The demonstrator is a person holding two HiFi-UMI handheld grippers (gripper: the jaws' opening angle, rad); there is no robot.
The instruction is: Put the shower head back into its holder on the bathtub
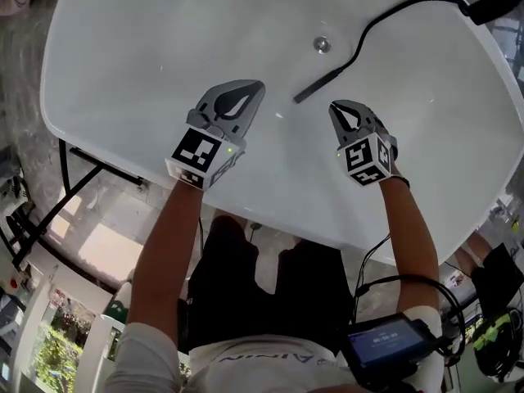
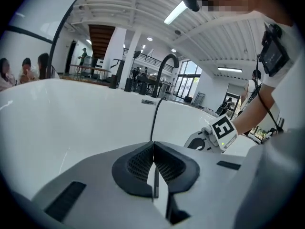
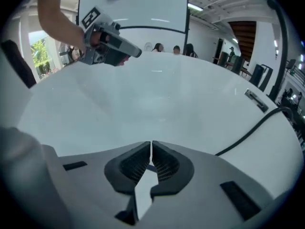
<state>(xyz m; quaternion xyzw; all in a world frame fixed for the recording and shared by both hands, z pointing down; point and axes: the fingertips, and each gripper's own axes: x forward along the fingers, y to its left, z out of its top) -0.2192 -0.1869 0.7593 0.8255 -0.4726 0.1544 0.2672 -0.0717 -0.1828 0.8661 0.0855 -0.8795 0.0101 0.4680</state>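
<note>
The black shower head [image 1: 322, 81] lies on the floor of the white bathtub [image 1: 123, 64]. Its black hose [image 1: 385, 16] curves off to a dark fitting [image 1: 494, 0] at the tub's far right rim. My left gripper [image 1: 257, 85] hangs over the tub left of the shower head, jaws shut and empty. My right gripper [image 1: 335, 106] hovers just right of the shower head's near end, also shut with nothing between its jaws. In the left gripper view the hose [image 2: 153, 118] runs ahead of the closed tips [image 2: 153, 144]. In the right gripper view the hose [image 3: 252, 130] passes to the right.
A round metal drain [image 1: 322, 44] sits in the tub floor beyond the shower head. A curved black tap [image 2: 165, 63] rises behind the far rim. A black frame [image 1: 70, 191] stands beside the tub at left. People sit in the background [image 2: 26, 70].
</note>
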